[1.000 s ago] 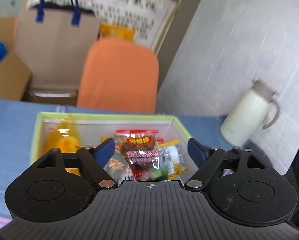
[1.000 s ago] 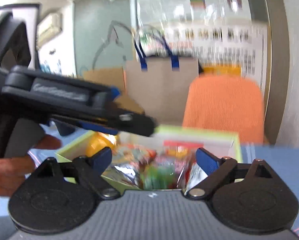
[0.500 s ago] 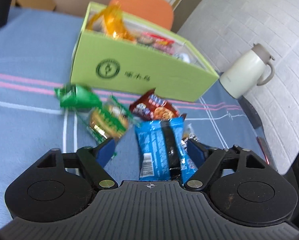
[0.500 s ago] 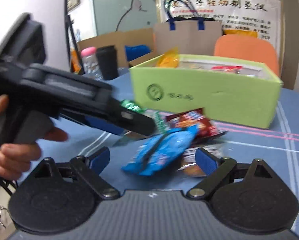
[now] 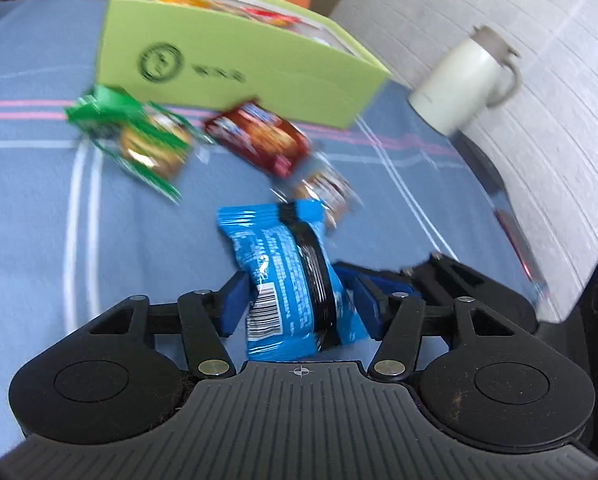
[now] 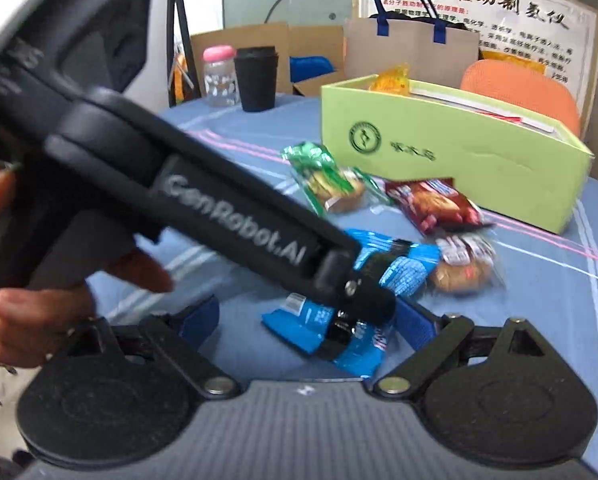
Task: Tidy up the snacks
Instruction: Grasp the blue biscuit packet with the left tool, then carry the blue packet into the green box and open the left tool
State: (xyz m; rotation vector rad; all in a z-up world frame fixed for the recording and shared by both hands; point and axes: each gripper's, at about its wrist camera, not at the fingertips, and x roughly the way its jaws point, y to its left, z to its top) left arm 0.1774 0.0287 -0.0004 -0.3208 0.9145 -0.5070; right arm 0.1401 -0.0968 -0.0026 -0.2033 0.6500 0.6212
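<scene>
The blue snack packet (image 5: 289, 280) lies on the blue striped cloth of the counter (image 5: 39, 220), at the near end of a loose scatter of snacks, with the left claw (image 5: 295, 300) closed in on it from both sides. The blue pads press its left and right edges, so the claw is narrowed to the packet's width and clamped on it, though the packet seems not yet lifted off the cloth.

Farther off lie a clear-wrapped bun (image 5: 327, 196) just beyond the packet, a red-brown biscuit packet (image 5: 259, 138) near the box, and a green-wrapped pastry (image 5: 147, 144) to the left. The light green box (image 5: 235, 68) stands at the far side, open-topped and already holding several snacks, an orange wrapper poking up at its left end.

The step in hand looks like picking up the blue packet for the box. The next move would call for raising it clear of the bun, carrying it over the near wall of the box, and letting go inside.

The right claw (image 6: 305, 322) hangs low beside the same packet with its pads spread wide apart, gripping nothing; the left tool's body crosses in front of it.

A cream jug (image 5: 459, 80) stands at the far right by the wall.
</scene>
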